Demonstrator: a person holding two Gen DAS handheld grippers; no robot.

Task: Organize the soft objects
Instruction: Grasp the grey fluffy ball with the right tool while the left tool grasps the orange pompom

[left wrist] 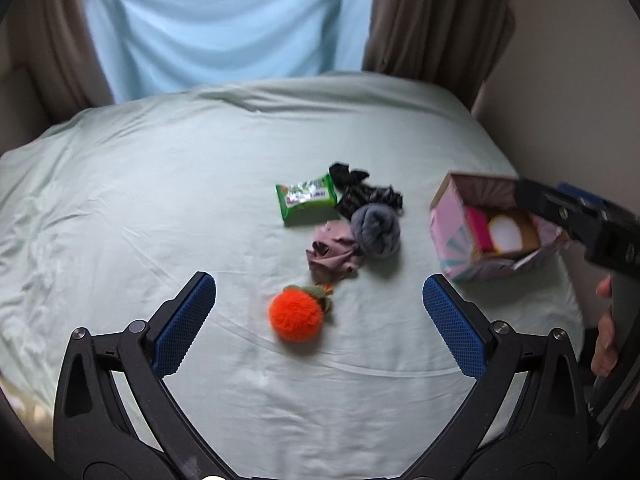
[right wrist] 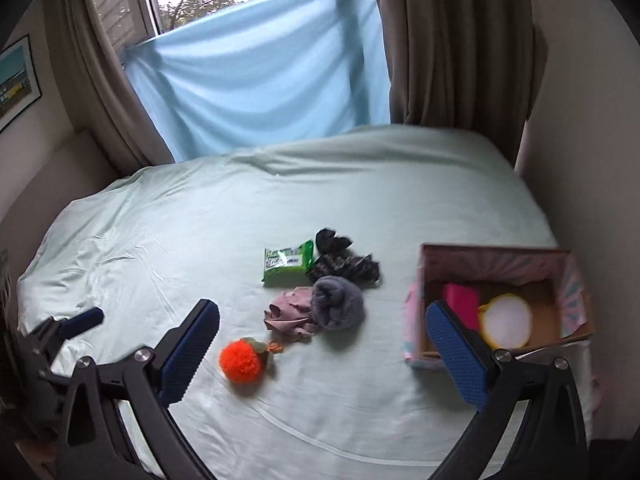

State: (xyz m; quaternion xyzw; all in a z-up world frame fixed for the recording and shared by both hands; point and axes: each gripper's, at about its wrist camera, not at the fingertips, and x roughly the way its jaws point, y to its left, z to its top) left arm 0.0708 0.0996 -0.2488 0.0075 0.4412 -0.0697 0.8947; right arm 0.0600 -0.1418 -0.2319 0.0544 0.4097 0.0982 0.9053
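Left wrist view showed the left claw (left wrist: 316, 320) spread wide and empty over the orange pompom (left wrist: 296, 316) on the bed (left wrist: 120, 208), right claw (right wrist: 320, 348) likewise released near the pink box (right wrist: 416, 320); pompom likely light, squashy, best pinched across its middle.

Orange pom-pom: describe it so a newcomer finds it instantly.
On the pale green bed, a cluster of soft items lies left of the pink box. The orange pom-pom sits nearest the cameras, the only bright, fuzzy ball, with a small green leaf.
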